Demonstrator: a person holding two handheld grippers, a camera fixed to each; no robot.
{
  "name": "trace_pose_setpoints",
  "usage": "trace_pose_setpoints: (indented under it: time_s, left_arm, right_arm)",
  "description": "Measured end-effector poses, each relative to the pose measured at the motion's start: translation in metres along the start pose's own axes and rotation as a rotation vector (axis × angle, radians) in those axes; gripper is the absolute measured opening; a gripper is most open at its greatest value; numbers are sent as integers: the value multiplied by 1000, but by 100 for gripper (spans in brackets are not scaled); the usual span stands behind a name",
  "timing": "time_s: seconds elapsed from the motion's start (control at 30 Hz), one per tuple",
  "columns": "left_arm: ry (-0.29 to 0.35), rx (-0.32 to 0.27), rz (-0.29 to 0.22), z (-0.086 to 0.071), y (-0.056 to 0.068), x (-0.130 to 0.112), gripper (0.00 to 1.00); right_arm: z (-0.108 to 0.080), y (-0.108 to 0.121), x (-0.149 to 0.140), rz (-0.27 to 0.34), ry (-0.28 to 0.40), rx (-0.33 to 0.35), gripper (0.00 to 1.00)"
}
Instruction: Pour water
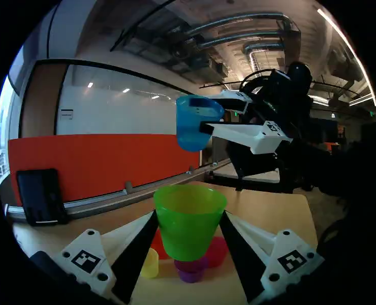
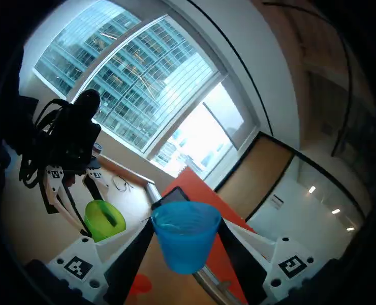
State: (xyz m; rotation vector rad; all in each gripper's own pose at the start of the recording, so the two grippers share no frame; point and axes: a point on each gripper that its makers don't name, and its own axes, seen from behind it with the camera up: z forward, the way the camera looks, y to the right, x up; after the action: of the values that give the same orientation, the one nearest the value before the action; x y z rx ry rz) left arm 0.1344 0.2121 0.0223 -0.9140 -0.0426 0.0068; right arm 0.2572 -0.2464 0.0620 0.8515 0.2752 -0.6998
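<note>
Presently I clamp the green cup between the left gripper fingers, evidently to receive, and the blue cup between the right gripper fingers to pour.

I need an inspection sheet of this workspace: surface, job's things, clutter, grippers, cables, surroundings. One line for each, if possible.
Surface: wooden table, light top.
Job's things: green cup, upright, held just above the table; blue cup, held higher in the air; water inside cannot be told.
Clutter: yellow cup, purple cup and pink cup on the table under the green cup; black slab standing against the orange wall panel.
Grippers: left gripper shut on the green cup; right gripper shut on the blue cup.
Cables: black cables looped on the right gripper's body.
Surroundings: large window, ceiling ducts.
</note>
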Motion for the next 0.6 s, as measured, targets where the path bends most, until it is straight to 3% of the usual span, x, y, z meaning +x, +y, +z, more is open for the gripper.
trace_pose_setpoints:
  time_s: [0.6]
  left_arm:
    - [7,-18,-5,4,6,-2,84]
  right_arm:
    - [22,9,20,-203,2,-11,91]
